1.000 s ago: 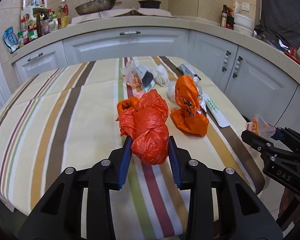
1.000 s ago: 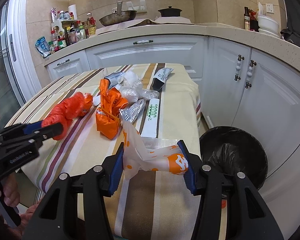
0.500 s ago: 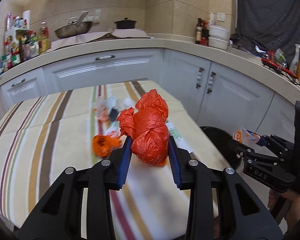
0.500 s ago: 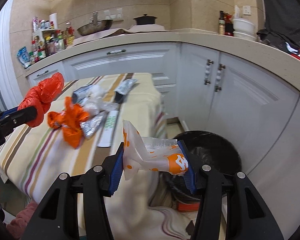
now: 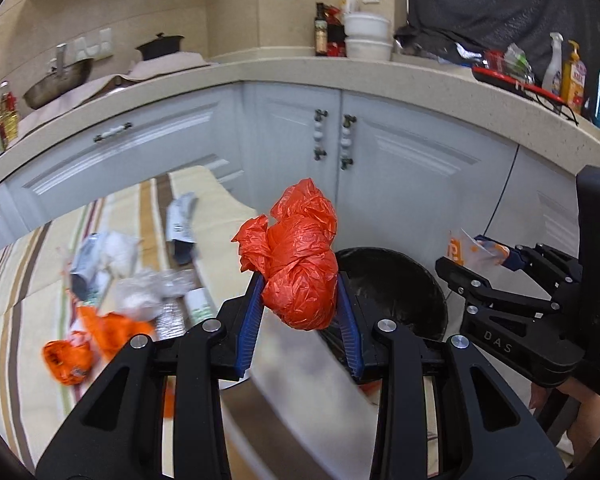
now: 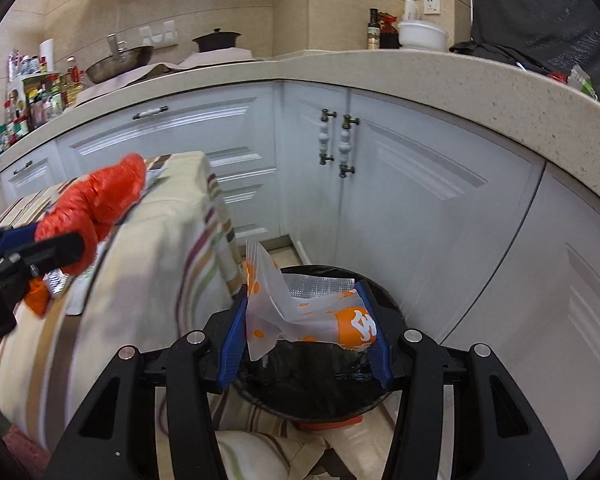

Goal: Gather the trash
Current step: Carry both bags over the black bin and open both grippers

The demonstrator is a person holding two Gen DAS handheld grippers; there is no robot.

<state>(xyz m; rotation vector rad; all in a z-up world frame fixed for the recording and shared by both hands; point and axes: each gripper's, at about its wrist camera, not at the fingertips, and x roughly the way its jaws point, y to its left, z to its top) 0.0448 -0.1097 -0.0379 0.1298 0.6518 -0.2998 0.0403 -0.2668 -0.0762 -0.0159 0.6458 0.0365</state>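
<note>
Closest to you, your left gripper [image 5: 300,308] has its blue pads partly closed and pressed on both sides of a crumpled orange plastic bag [image 5: 296,264], which bulges up above the fingertips. Your right gripper [image 6: 306,322] has its jaws a little wider apart and clamped on a white and orange snack wrapper [image 6: 300,314], stretched flat between the two pads with one corner sticking up.

Just beyond the right gripper, directly under the wrapper, sits a round black trash bin [image 6: 320,384] lined with a black bag. In the left wrist view the same bin [image 5: 396,284] lies behind the orange bag and slightly to its right, with the right gripper [image 5: 484,252] hanging over its far right rim.

To the left of the bin is the table under a striped tablecloth [image 6: 148,264], whose edge hangs down beside the bin. More trash lies on the cloth: a second orange plastic bag [image 5: 88,340], a heap of clear and silver wrappers [image 5: 148,288], and a grey packet [image 5: 182,224] farther back.

Behind everything stand white cabinet doors [image 6: 400,184] beneath a speckled countertop [image 6: 500,84] that wraps the corner, carrying a wok [image 6: 118,62], a black pot [image 6: 216,40], bottles and white bowls [image 6: 422,34].
</note>
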